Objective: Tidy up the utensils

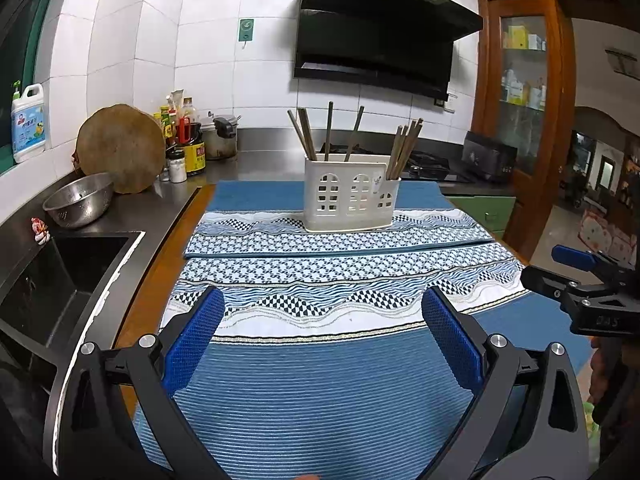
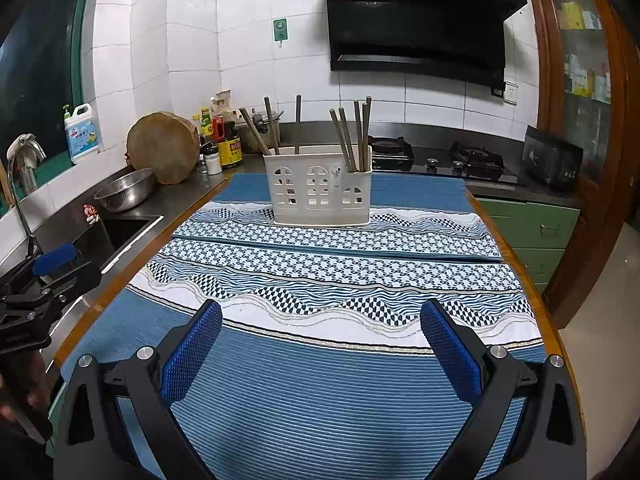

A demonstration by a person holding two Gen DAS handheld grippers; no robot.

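chopsticks (image 1: 405, 148) stand sorted in the holder (image 1: 349, 196) far ahead of both empty, spread grippers, left (image 1: 323, 334) and right (image 2: 320, 338), so organizing looks finished or unstarted.

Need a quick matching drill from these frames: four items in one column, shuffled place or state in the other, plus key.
1. chopsticks
2. steel colander
3. round wooden board
4. left gripper

A. leaning against the tiled wall
B. open, holding nothing
C. upright in the white holder
D. on the counter beside the sink

Pairs: 1-C, 2-D, 3-A, 4-B
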